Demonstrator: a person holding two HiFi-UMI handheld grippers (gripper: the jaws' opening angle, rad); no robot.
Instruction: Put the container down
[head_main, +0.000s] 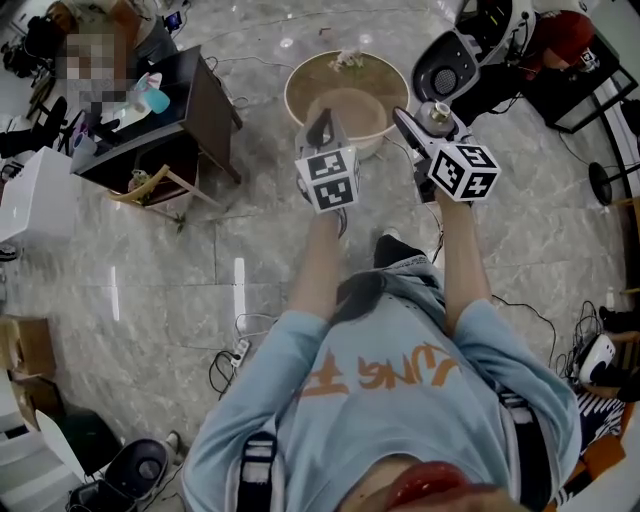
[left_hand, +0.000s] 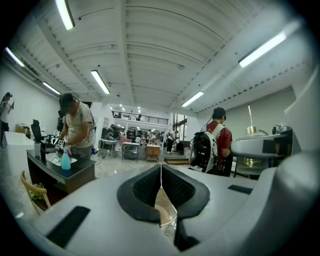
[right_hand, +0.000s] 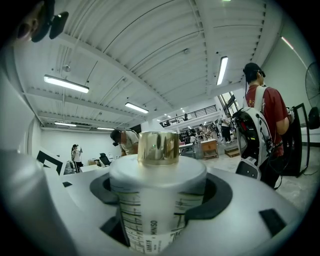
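Floor: pale marble tiles (head_main: 160, 290) with cables trailing across them.
Room: a large hall with a white ribbed ceiling (left_hand: 150, 45) and long strip lights; a person in a red shirt (right_hand: 264, 112) with a backpack stands near.
Tables: a round table (head_main: 296, 88) carries a beige bowl (head_main: 345, 112); off to its left, a dark table (head_main: 205, 100) carries a blue spray bottle (head_main: 155, 97).
Left gripper (left_hand: 161, 172): raised in front of the person, its black pads pressed together with nothing between them.
Right gripper (right_hand: 157, 192): raised beside the left one, jaws closed round the body of the container.
Container (right_hand: 155, 200): a white pot with dark printed lines and a shiny gold cap (right_hand: 158, 148), upright in the right gripper, in the air, off both tables; in the head view it shows past the round table's right edge.
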